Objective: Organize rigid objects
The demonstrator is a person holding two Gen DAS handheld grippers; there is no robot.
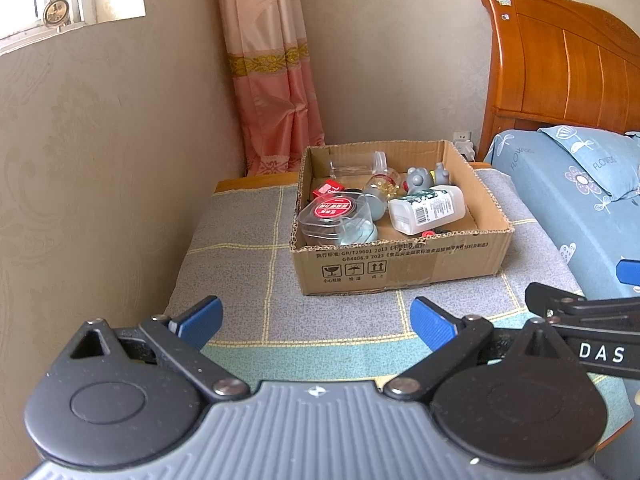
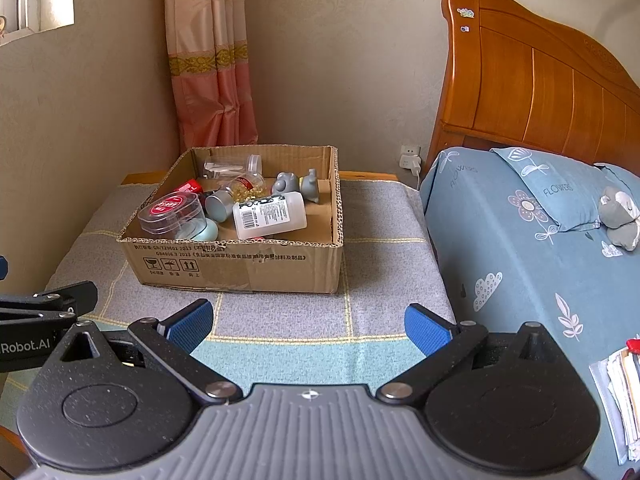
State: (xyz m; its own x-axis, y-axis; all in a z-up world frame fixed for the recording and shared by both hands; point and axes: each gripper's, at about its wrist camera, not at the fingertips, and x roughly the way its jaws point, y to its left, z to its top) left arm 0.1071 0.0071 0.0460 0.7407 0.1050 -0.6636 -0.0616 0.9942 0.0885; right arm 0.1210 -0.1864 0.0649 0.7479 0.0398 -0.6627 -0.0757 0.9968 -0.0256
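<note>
An open cardboard box (image 1: pixel 404 268) (image 2: pixel 240 266) stands on a cloth-covered bedside table (image 1: pixel 248 280) (image 2: pixel 380 224). In it lie a white bottle (image 1: pixel 427 209) (image 2: pixel 270 215), a clear round tub with a red label (image 1: pixel 334 216) (image 2: pixel 170 213), a jar of yellow capsules (image 1: pixel 382 188) (image 2: pixel 244 188), a clear jar (image 1: pixel 356 166) (image 2: pixel 230 167), grey figurines (image 1: pixel 426 178) (image 2: pixel 298 184) and a small red item (image 1: pixel 329 189) (image 2: pixel 189 186). My left gripper (image 1: pixel 316 320) is open and empty, short of the box. My right gripper (image 2: pixel 308 326) is open and empty, short of the box.
A bed with blue floral bedding (image 2: pixel 532 248) (image 1: pixel 560 200) and a wooden headboard (image 2: pixel 540 92) stands right of the table. A pink curtain (image 1: pixel 272 80) hangs behind. A wall socket (image 2: pixel 410 160) sits by the headboard. A grey plush toy (image 2: pixel 620 216) lies on the pillow. Papers (image 2: pixel 620 392) lie at the lower right.
</note>
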